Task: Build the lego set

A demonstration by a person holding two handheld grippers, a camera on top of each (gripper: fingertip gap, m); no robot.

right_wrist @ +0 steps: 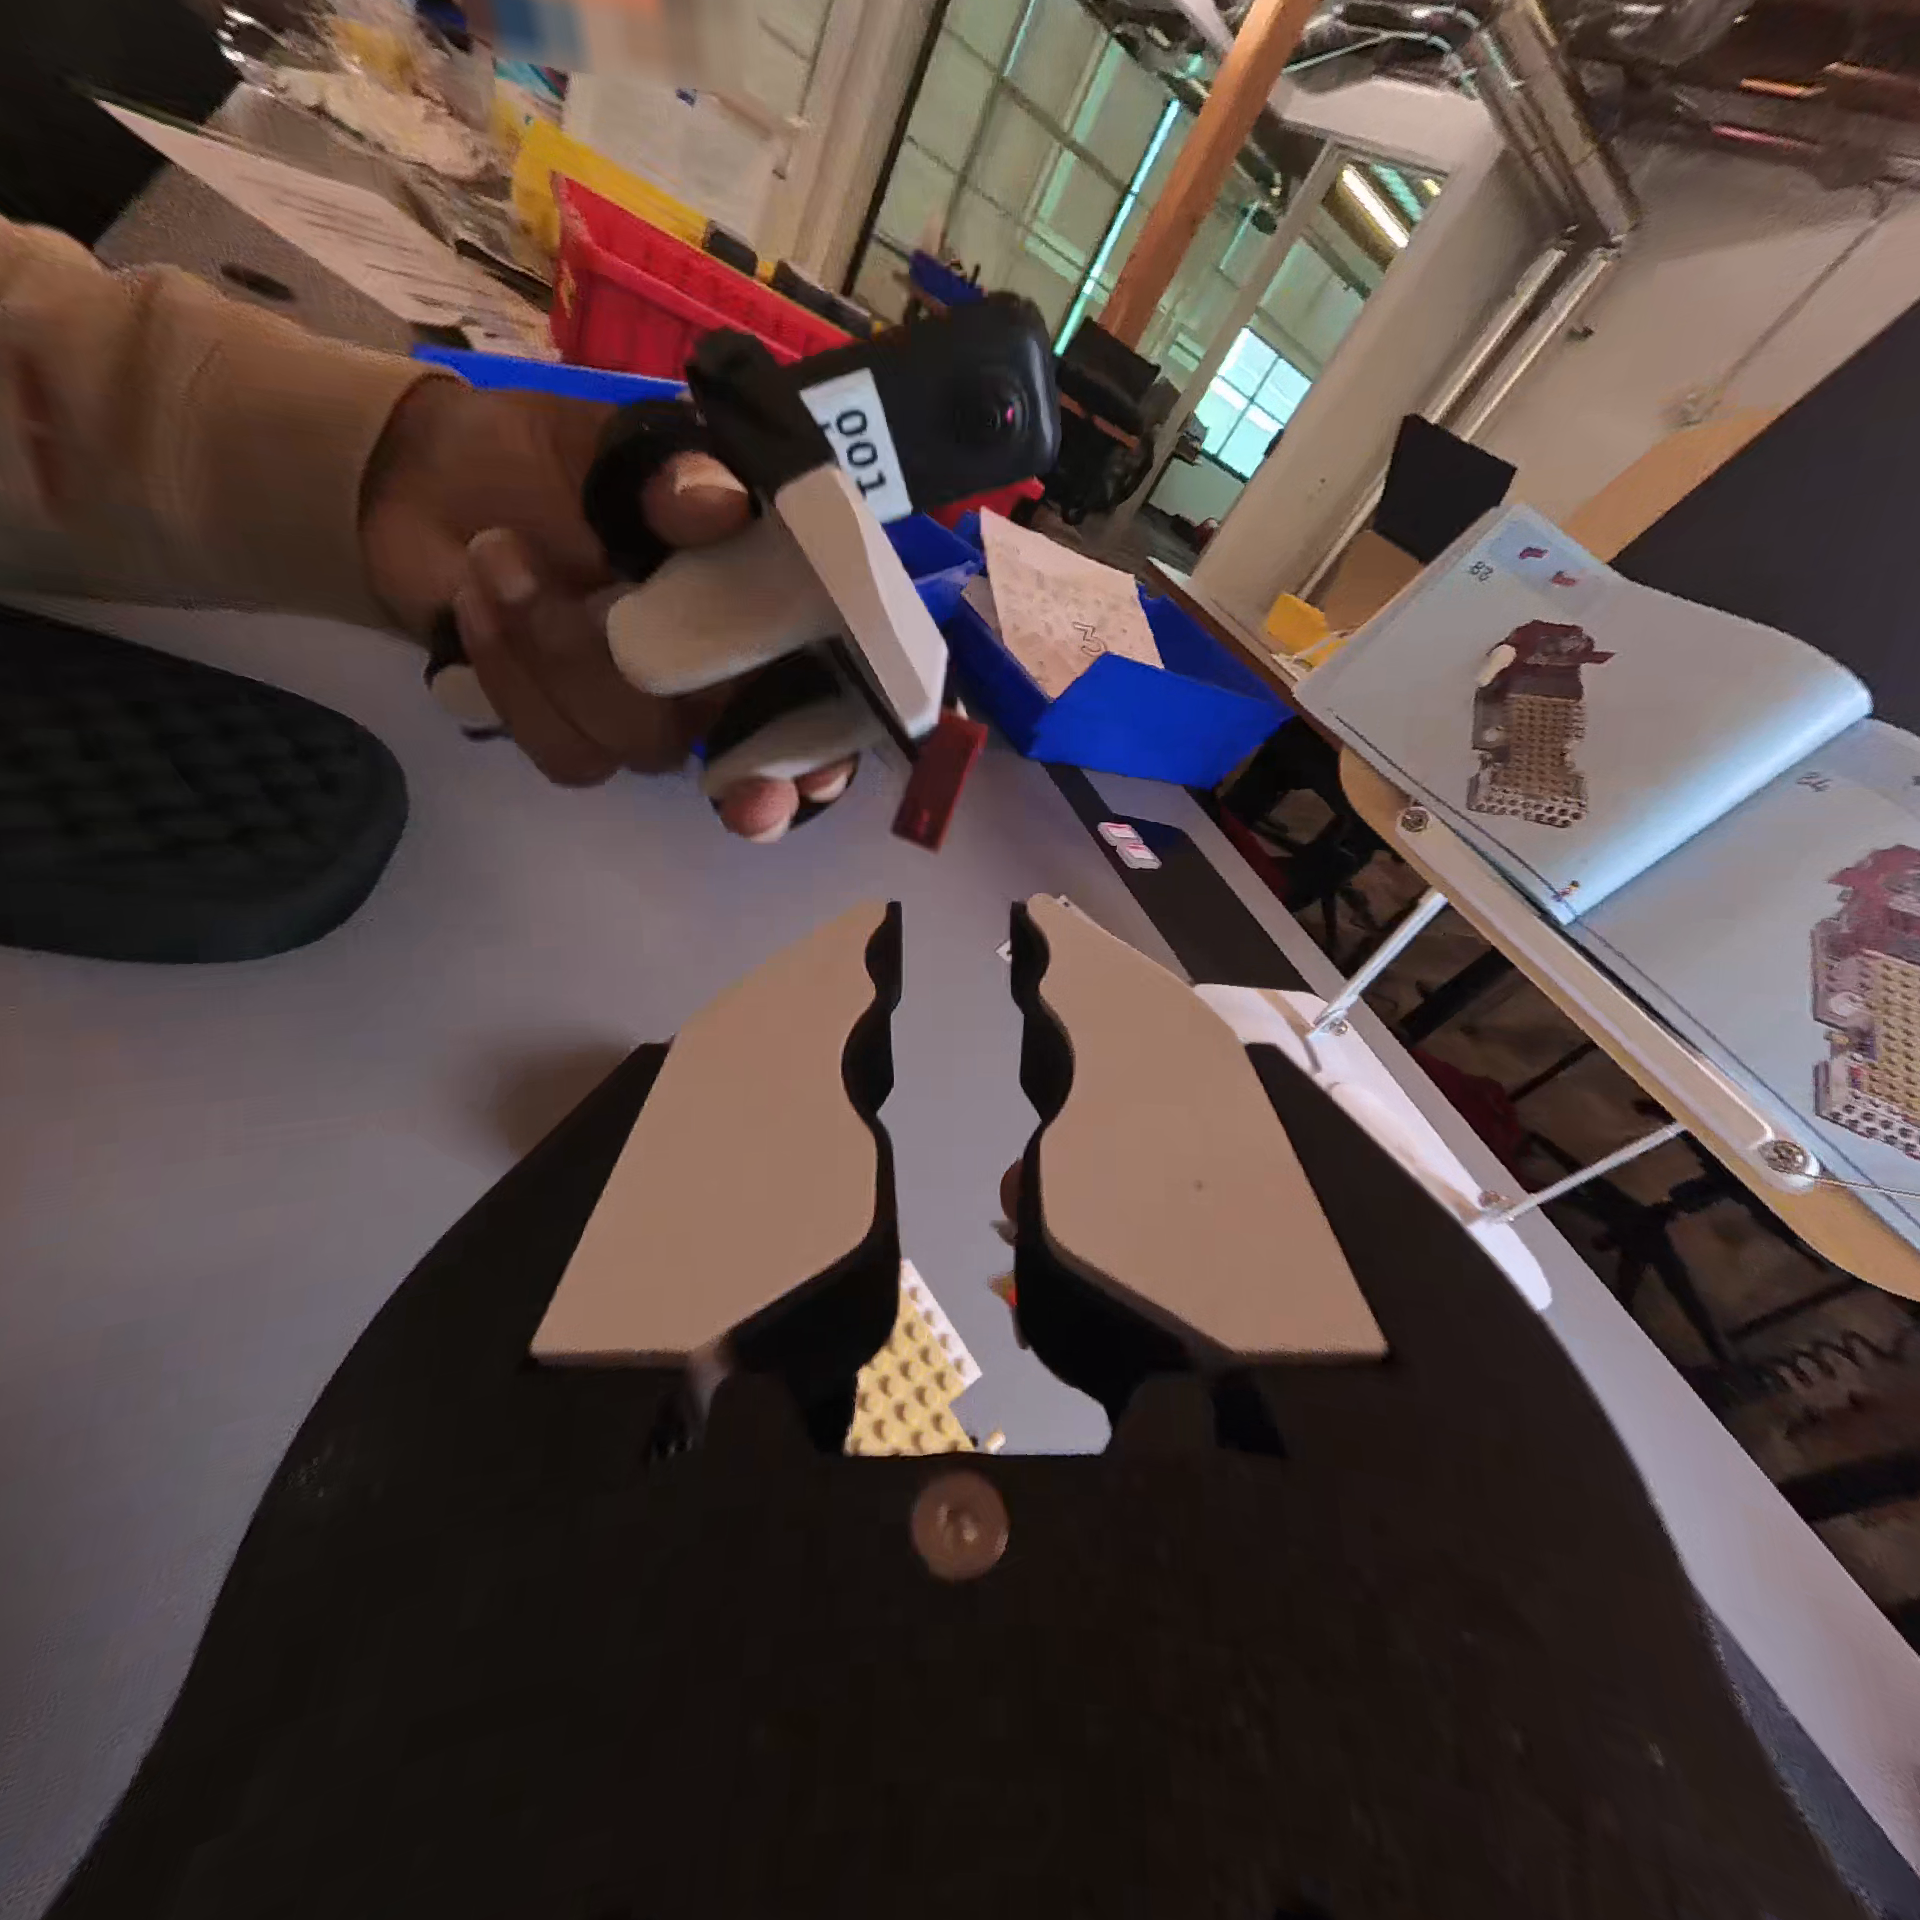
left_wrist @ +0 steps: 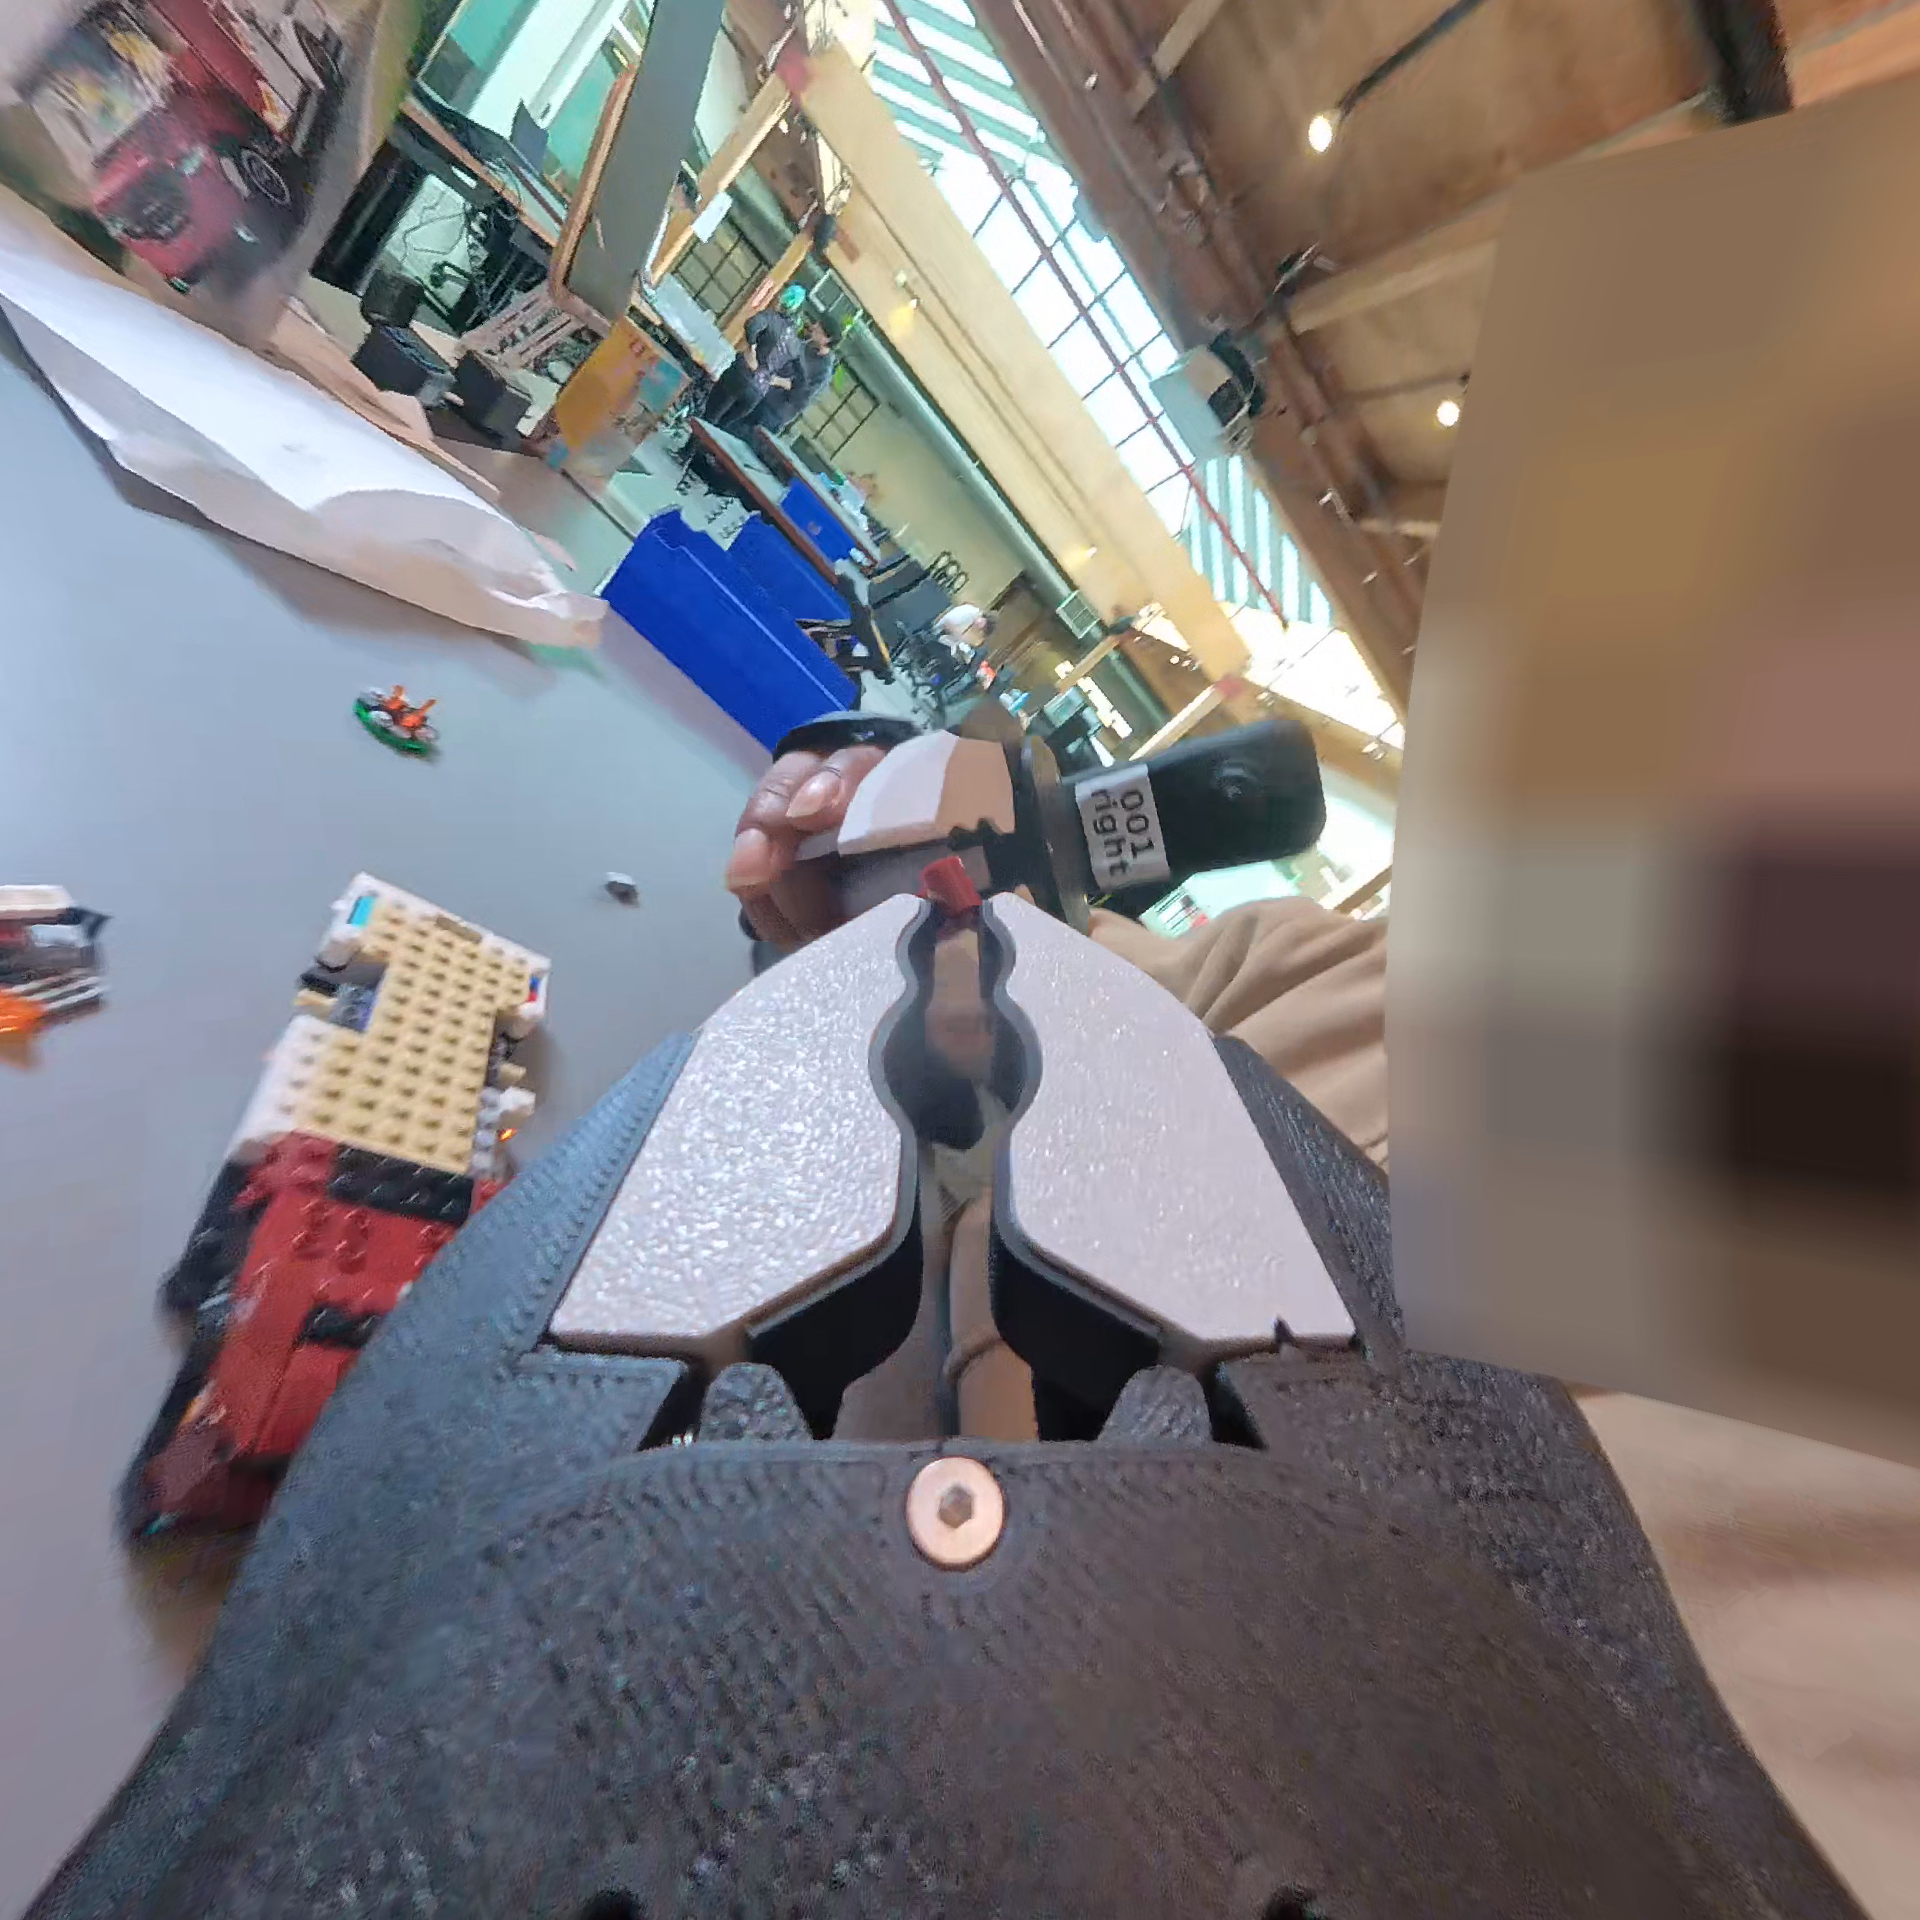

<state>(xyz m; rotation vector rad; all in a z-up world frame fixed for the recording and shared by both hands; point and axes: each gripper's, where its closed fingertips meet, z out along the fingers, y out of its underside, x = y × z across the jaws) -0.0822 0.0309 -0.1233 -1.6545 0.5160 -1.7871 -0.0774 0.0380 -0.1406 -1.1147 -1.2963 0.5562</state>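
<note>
**Left gripper pinches a dark red brick while the right one stands parted over the table**

The left gripper (left_wrist: 948,904), at the centre of its own view, has its fingertips closed on a small dark red brick (left_wrist: 948,883), of which only the top end pokes out above them. The right wrist view shows the same hold from the side, just above the middle of the frame: the dark red brick (right_wrist: 940,781) hangs down from the tips of the left gripper (right_wrist: 920,717), clear of the grey table (right_wrist: 312,1039). Pinching it by one end probably leaves the rest of the piece free to be pressed onto something.

The right gripper (right_wrist: 956,914), at the centre of its view, has its fingers apart with nothing between them but the table beyond. It sits just below the hanging brick, not touching it.

At lower left of the left wrist view a partly built brick model (left_wrist: 343,1174), tan studded plate above red bricks, lies on the table. At the right edge of the right wrist view an open instruction booklet (right_wrist: 1621,727) rests on a raised stand, likely propped there to be read while working. Blue bins (right_wrist: 1143,707) sit at the table's far edge.

Each gripper's camera carries a white sticker with printed characters, and the booklet pages bear small printed numbers; I leave their wording out.
</note>
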